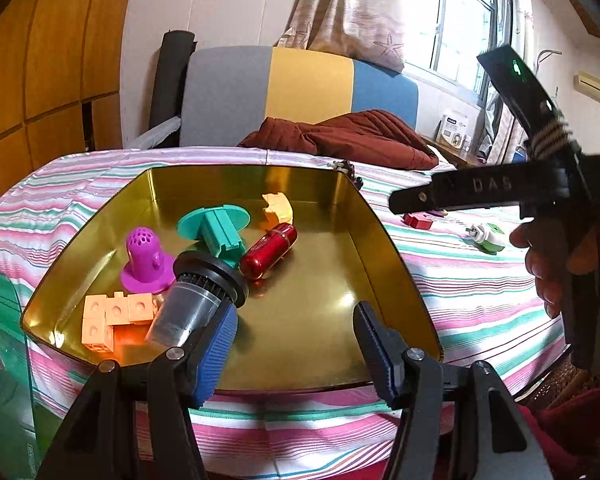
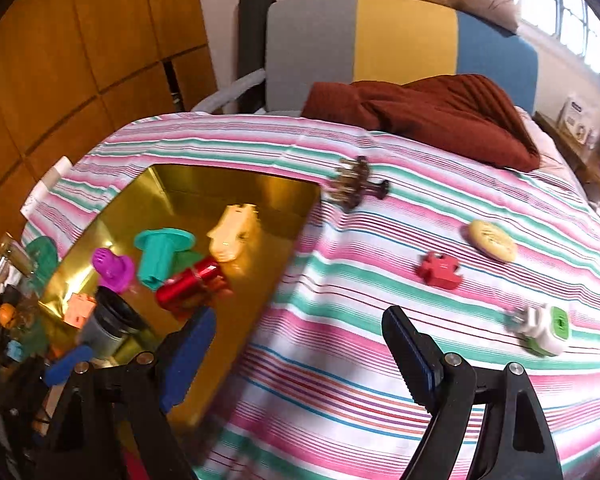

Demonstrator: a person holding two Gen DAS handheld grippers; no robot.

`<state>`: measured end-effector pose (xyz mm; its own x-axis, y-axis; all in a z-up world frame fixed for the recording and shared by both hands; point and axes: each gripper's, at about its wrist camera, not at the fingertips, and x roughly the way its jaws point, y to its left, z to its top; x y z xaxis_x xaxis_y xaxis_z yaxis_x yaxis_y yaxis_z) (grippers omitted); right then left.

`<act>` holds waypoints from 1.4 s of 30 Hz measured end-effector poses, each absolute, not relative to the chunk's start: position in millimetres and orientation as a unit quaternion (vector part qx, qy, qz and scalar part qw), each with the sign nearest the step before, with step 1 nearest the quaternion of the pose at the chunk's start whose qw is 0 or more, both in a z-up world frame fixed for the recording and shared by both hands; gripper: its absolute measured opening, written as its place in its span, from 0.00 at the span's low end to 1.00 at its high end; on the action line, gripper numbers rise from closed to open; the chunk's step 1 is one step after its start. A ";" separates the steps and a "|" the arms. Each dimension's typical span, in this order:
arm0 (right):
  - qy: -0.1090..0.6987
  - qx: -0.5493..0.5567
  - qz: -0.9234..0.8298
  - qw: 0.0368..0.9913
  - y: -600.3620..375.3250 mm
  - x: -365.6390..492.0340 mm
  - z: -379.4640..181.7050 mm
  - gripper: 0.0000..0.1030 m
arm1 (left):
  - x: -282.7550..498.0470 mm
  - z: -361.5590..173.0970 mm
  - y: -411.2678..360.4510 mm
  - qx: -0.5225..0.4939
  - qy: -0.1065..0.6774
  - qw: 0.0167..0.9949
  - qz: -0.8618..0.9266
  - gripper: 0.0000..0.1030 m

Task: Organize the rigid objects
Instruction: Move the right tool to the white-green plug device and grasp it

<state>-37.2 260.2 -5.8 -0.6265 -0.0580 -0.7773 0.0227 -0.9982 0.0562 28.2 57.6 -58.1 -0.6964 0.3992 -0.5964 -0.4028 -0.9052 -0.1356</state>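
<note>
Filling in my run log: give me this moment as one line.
phase: sorting into gold tin | left gripper: open, empty, over tin | right gripper: open, empty | loose on cloth: red puzzle piece

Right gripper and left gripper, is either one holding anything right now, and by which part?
Nothing is held. The right gripper is open over the striped cloth; the left gripper is open at the gold tray, nothing between its pads.

empty right claw (image 2: 300,356) spread above striped cloth (image 2: 380,320), beside gold tin (image 2: 256,300).
</note>
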 end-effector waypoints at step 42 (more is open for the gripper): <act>-0.154 0.466 -0.850 -0.191 505.7 -34.2 -45.3 0.91 | 34.0 -45.0 96.9 -0.317 0.037 0.252 0.914 0.59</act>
<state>-34.2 505.7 -45.3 -0.4924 0.1819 -0.8511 -0.4682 -0.8797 0.0829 34.0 96.9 -45.0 -0.6719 0.4372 -0.5978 -0.4844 -0.8700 -0.0918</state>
